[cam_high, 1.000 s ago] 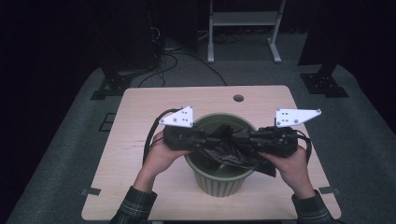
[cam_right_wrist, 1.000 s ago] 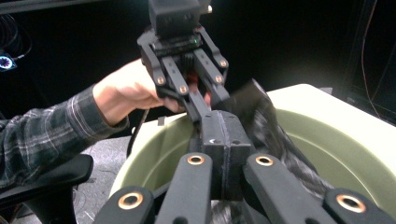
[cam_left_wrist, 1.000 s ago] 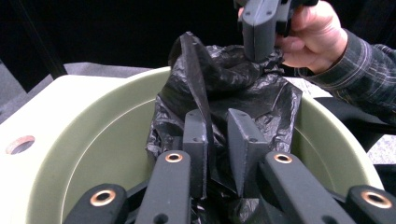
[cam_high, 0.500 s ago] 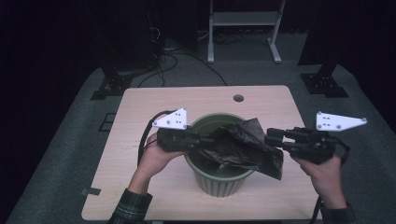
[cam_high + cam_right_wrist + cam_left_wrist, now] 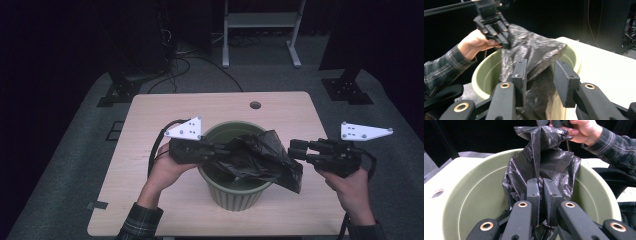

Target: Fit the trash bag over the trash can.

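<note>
The black plastic bag (image 5: pixel 255 160) lies crumpled across the mouth of the green bin (image 5: pixel 235 192), part of it sunk inside and its right end spilling over the right rim and hanging down the outer wall. The bin stands near the front middle of the tabletop (image 5: pixel 150 110), with bare wood to the left, to the right and behind it, up to a small round hole (image 5: pixel 255 105) near the far edge; the front edge lies close behind the bin's base, so the free room is mostly to the sides and back. Compared with the earlier frames, the right gripper (image 5: pixel 296 150) has pulled away from the bin's middle out past its right rim, and the bag, then bunched between both grippers over the opening, is now drawn out toward the right. The left gripper (image 5: pixel 220 150) stays at the left rim. Its jaws are pressed together, pinching a fold of the bag, as the left gripper view shows with the film squeezed between the two pads (image 5: pixel 534 192). The right gripper's jaws have just been opening: they stand spread apart, with the bag's hanging end lying between them and against the left pad (image 5: pixel 520 75), while the other pad stands clear of it.
</note>
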A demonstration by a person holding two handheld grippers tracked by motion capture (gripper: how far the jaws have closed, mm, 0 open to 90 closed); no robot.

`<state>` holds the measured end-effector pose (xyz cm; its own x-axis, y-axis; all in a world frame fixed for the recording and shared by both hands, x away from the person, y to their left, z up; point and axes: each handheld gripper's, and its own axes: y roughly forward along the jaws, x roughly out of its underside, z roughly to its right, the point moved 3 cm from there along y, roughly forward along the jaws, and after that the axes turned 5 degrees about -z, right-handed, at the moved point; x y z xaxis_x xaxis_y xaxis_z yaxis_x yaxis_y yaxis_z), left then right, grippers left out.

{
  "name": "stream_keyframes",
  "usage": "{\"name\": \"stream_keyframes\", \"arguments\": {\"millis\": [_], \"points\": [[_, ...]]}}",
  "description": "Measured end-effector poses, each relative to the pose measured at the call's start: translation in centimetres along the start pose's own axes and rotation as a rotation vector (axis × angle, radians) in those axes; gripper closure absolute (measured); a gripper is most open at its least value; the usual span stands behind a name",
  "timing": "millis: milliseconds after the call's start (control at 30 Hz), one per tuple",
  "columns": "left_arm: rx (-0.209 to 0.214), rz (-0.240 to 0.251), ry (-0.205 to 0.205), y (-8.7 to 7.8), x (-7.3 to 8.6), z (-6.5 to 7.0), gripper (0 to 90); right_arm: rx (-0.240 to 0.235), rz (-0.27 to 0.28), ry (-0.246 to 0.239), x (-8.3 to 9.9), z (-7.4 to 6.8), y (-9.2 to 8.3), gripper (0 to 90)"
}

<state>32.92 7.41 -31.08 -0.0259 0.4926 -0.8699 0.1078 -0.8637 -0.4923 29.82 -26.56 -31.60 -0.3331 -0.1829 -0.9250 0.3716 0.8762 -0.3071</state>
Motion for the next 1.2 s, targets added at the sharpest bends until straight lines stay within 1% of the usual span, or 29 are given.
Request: {"name": "stream_keyframes", "arguments": {"millis": [167,267,333,400,533,633,700,800,867,900,967,1000,1067,1133,1167,1200], "points": [[0.000,-0.002,0.006,-0.4,0.1,0.1,83.6,0.005,0.002,0.025,-0.1,1.1,0.6,63.1],[0.003,-0.002,0.012,-0.6,0.2,0.3,84.4,-0.004,-0.001,0.039,-0.1,1.6,1.0,62.6],[0.003,-0.002,0.015,-0.6,0.2,0.4,84.4,-0.035,0.005,0.059,-0.1,1.7,1.2,61.1],[0.004,-0.007,0.019,-0.5,0.2,0.5,84.9,-0.068,0.014,0.054,-0.3,1.4,1.5,57.8],[0.008,-0.023,0.023,0.1,0.1,0.5,84.9,-0.103,0.002,0.039,-0.6,0.7,2.1,54.8],[0.011,-0.030,0.027,0.2,0.2,0.6,84.9,-0.089,-0.032,0.030,-0.5,0.5,2.8,56.1],[0.009,-0.027,0.031,0.1,0.2,0.7,84.9,-0.056,-0.058,0.043,-0.3,0.8,3.1,52.4],[0.012,-0.019,0.031,-0.3,0.2,0.8,84.9,-0.059,-0.079,0.072,0.0,1.2,3.3,50.3],[0.011,-0.018,0.033,-0.4,0.3,0.9,85.0,-0.070,-0.084,0.066,0.2,1.2,3.3,50.5],[0.011,-0.018,0.034,-0.4,0.3,0.9,84.9,-0.073,-0.084,0.050,0.3,1.0,3.3,50.9],[0.014,-0.022,0.042,-0.4,0.3,1.0,84.9,-0.093,-0.087,0.019,0.4,0.5,3.3,53.7],[0.016,-0.023,0.044,-0.3,0.3,1.0,84.9,-0.095,-0.096,0.012,0.5,0.3,3.5,55.8],[0.016,-0.025,0.045,-0.2,0.3,1.0,84.9,-0.079,-0.122,-0.010,0.6,0.1,3.7,69.0],[0.017,-0.024,0.040,-0.1,0.3,1.1,84.8,-0.079,-0.129,-0.027,0.7,-0.1,3.8,83.8],[0.017,-0.026,0.041,-0.1,0.4,1.0,84.6,-0.073,-0.127,-0.037,0.7,-0.1,3.8,88.2],[0.012,-0.030,0.039,0.0,0.4,1.0,83.8,-0.070,-0.118,-0.045,0.6,-0.2,3.7,89.8]]}}
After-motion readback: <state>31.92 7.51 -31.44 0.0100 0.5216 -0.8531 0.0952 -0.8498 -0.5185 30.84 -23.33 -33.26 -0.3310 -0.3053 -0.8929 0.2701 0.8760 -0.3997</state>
